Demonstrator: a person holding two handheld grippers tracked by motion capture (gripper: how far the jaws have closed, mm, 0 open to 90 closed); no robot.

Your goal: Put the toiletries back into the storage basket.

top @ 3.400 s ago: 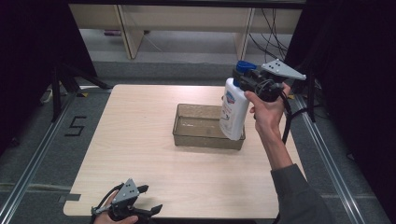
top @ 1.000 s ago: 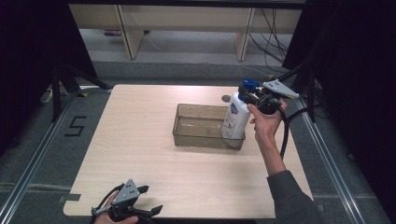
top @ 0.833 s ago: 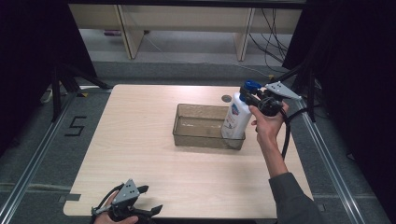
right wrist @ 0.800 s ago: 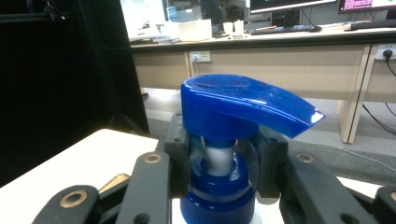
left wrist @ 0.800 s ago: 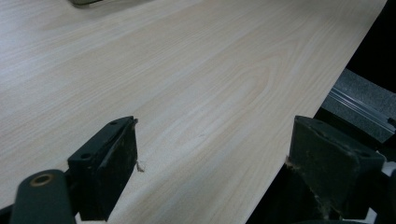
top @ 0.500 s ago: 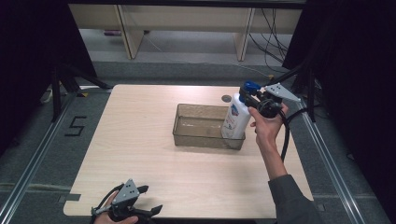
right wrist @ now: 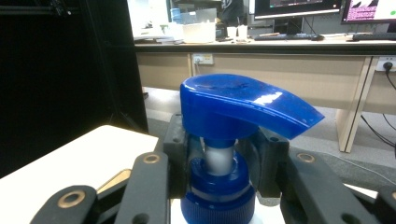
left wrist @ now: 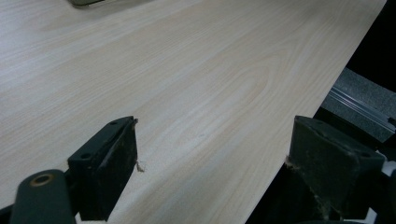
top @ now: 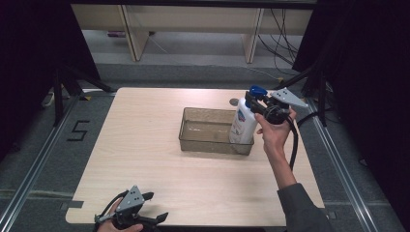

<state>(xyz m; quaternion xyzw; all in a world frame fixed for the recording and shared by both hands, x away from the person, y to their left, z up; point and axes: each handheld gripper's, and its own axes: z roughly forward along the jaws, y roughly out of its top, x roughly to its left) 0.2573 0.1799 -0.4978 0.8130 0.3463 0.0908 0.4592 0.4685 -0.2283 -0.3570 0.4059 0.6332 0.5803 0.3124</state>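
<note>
Right tongs clenched on pump bottle neck — left tongs released, empty.

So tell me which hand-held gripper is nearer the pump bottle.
Right. The right hand-held gripper clamps the pump bottle at its neck, over the tray's right end. The left hand-held gripper sits at the table's near edge, far away.

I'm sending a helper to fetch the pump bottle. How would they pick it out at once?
On the wooden table, find the clear rectangular tray right of centre. The pump bottle stands upright in its right end, its neck clamped by the right gripper. It is white with a blue pump head.
</note>
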